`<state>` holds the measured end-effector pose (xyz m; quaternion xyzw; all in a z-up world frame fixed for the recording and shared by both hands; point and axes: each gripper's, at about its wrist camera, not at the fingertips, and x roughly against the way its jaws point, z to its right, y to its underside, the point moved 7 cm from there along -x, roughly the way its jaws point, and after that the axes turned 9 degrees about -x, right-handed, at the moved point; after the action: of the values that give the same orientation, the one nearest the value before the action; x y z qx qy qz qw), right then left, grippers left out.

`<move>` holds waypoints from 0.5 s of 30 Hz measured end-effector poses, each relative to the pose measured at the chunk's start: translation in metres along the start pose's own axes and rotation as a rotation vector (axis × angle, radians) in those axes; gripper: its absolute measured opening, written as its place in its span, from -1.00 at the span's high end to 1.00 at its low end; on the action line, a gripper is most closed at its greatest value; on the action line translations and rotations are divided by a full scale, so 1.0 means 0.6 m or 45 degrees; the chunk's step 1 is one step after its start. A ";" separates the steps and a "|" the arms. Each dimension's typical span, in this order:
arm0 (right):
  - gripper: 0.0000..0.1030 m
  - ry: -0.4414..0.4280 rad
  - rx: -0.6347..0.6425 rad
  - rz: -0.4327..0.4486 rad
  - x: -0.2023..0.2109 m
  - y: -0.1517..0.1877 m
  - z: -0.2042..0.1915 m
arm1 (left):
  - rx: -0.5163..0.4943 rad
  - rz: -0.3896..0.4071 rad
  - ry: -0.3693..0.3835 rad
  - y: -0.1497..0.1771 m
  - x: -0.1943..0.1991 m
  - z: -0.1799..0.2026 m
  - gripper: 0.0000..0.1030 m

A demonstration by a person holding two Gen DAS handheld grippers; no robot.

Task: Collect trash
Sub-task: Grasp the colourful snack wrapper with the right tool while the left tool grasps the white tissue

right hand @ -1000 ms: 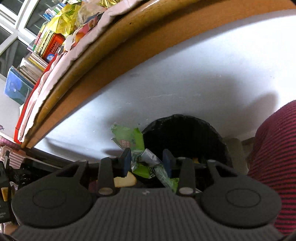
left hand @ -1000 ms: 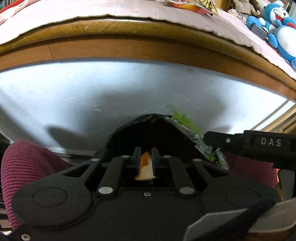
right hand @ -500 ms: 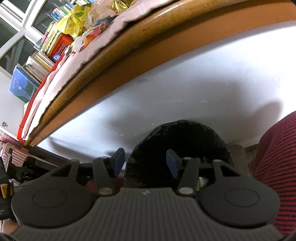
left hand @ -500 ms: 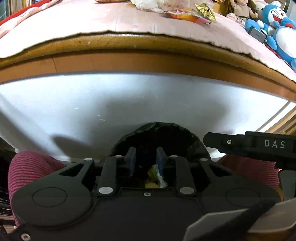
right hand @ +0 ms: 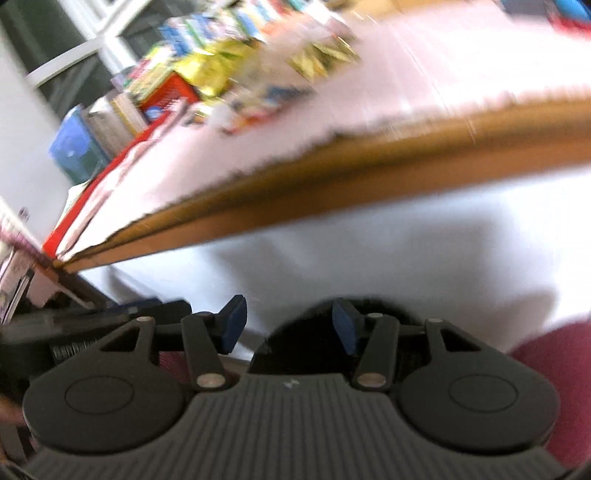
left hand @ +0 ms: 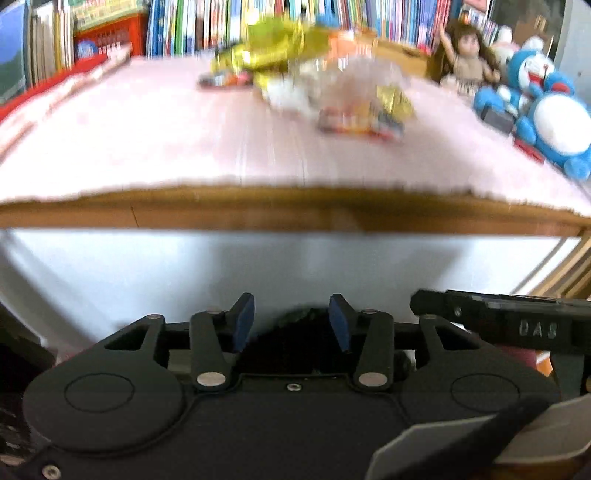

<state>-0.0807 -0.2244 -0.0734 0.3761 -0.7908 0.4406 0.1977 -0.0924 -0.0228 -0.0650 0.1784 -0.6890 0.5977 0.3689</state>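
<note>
My left gripper point(left hand: 291, 314) hangs over the black trash bin point(left hand: 295, 343) below the table edge, and its jaws are opening with nothing between them. In the right wrist view my right gripper point(right hand: 288, 314) is open and empty above the same bin point(right hand: 306, 339). Trash lies on the pink table cover point(left hand: 147, 140), blurred by motion. It includes crumpled yellow wrappers point(left hand: 273, 51), a gold wrapper point(left hand: 393, 99) and a flat colourful wrapper point(left hand: 360, 123). The right wrist view shows the yellow wrappers point(right hand: 210, 70) at the table's far side.
The wooden table edge point(left hand: 295, 210) and a white panel point(left hand: 258, 266) stand just ahead of both grippers. Books point(left hand: 221, 22) line the back, with a doll point(left hand: 465, 62) and blue plush toys point(left hand: 546, 110) at the right. A dark red striped garment point(right hand: 554, 350) is beside the bin.
Both grippers opened: the left let go of an orange-white scrap, the right a green wrapper, over the bin. Both then rose and tilted up, bringing the table top into view.
</note>
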 end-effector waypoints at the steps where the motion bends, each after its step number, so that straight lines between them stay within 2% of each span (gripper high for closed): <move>1: -0.31 0.003 0.055 0.015 0.007 -0.010 -0.006 | 0.000 0.029 -0.006 -0.012 0.008 -0.003 0.13; 3: -0.32 0.002 0.152 0.045 0.019 -0.033 -0.017 | 0.007 0.079 -0.012 -0.036 0.021 -0.009 0.11; 7: -0.38 -0.022 0.256 0.117 0.039 -0.071 -0.038 | 0.014 0.159 -0.030 -0.076 0.035 -0.017 0.09; 11: -0.47 -0.001 0.344 0.207 0.040 -0.105 -0.056 | 0.019 0.211 -0.032 -0.114 0.032 -0.023 0.06; 15: -0.64 0.045 0.459 0.302 0.029 -0.131 -0.073 | 0.024 0.261 -0.035 -0.160 0.014 -0.037 -0.15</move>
<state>-0.0323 -0.2206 0.0041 0.3020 -0.7342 0.6016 0.0879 -0.0256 -0.0211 0.0077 0.1185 -0.7032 0.6362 0.2946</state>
